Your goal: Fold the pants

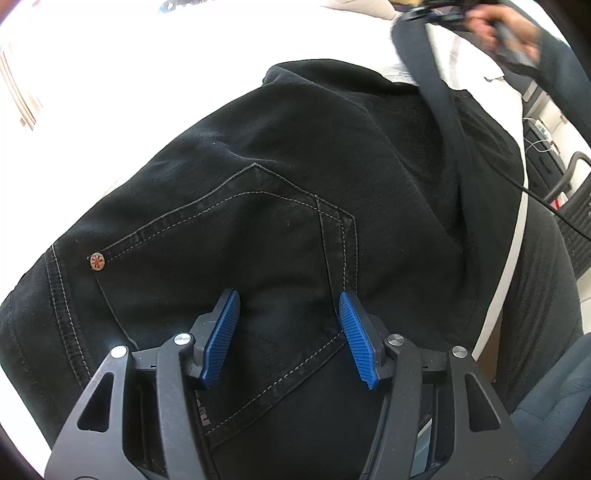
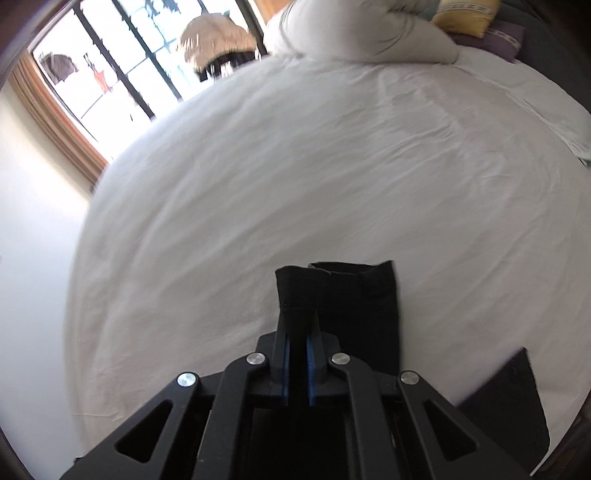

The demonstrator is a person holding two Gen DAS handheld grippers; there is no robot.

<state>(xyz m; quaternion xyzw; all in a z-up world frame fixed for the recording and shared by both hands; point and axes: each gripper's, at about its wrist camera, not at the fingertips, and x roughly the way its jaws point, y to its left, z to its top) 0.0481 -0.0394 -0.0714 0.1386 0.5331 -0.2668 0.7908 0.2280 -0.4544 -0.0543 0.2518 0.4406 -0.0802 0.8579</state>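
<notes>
Black denim pants (image 1: 280,173) lie on a white bed (image 1: 122,92), seat side up, with a back pocket and a copper rivet (image 1: 97,262) showing. My left gripper (image 1: 290,299) is open, its blue pads (image 1: 221,339) spread just above the pocket, holding nothing. My right gripper (image 2: 297,314) is shut on the hem end of a black pant leg (image 2: 295,288) and holds it above the bed (image 2: 258,184). A second leg hem (image 2: 362,306) hangs beside it. In the left wrist view that leg (image 1: 436,99) rises as a dark strip to the right hand (image 1: 509,33) at top right.
White pillows (image 2: 362,33) and a yellow cushion (image 2: 461,14) lie at the head of the bed. A window (image 2: 110,74) with a wooden frame is to the far left. A dark chair and a cable (image 1: 569,206) stand past the bed's right edge.
</notes>
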